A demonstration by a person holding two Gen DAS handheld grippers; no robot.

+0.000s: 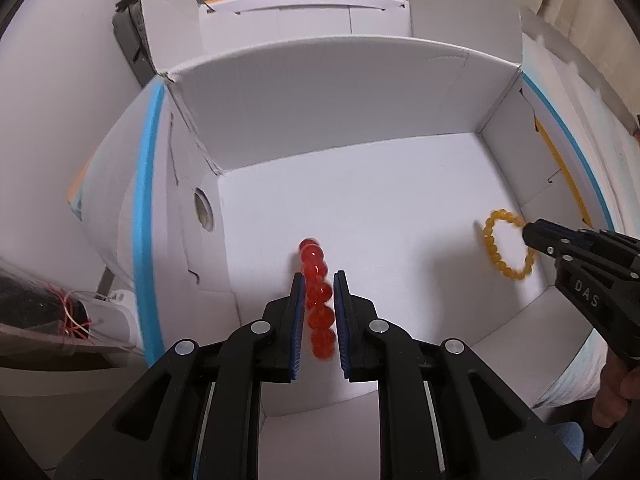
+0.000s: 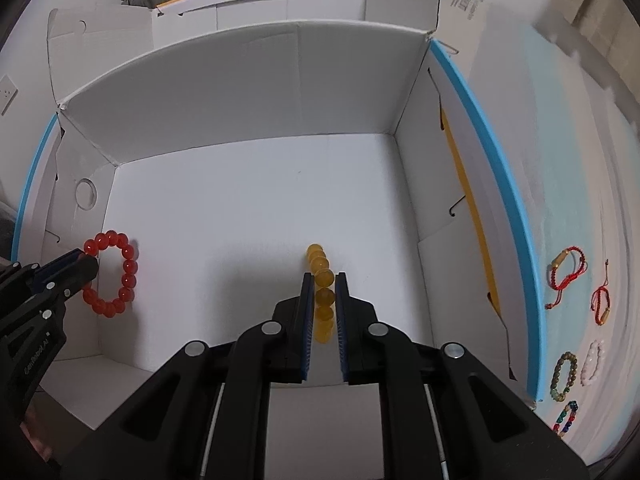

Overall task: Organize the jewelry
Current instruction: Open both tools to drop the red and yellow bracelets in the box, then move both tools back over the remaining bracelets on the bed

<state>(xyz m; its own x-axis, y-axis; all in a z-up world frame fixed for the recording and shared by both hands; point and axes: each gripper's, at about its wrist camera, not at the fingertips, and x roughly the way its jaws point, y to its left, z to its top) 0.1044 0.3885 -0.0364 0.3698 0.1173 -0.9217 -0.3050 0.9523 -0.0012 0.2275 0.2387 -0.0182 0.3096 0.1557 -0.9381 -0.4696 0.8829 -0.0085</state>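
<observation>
My left gripper (image 1: 319, 280) is shut on a red bead bracelet (image 1: 317, 300) and holds it edge-on above the floor of a white cardboard box (image 1: 360, 208). In the right wrist view the same red bracelet (image 2: 112, 276) hangs from the left gripper (image 2: 86, 266) at the box's left side. My right gripper (image 2: 324, 280) is shut on a yellow bead bracelet (image 2: 322, 296), also over the box floor (image 2: 240, 220). In the left wrist view the yellow bracelet (image 1: 504, 244) hangs from the right gripper (image 1: 530, 234) near the box's right wall.
Outside the box on the right, on a light blue mat (image 2: 560, 200), lie several more bracelets: two red cord ones (image 2: 568, 272), a green bead one (image 2: 564, 376), a white one (image 2: 592, 362) and a multicoloured one (image 2: 566, 424). The box has tall flaps (image 1: 320, 92).
</observation>
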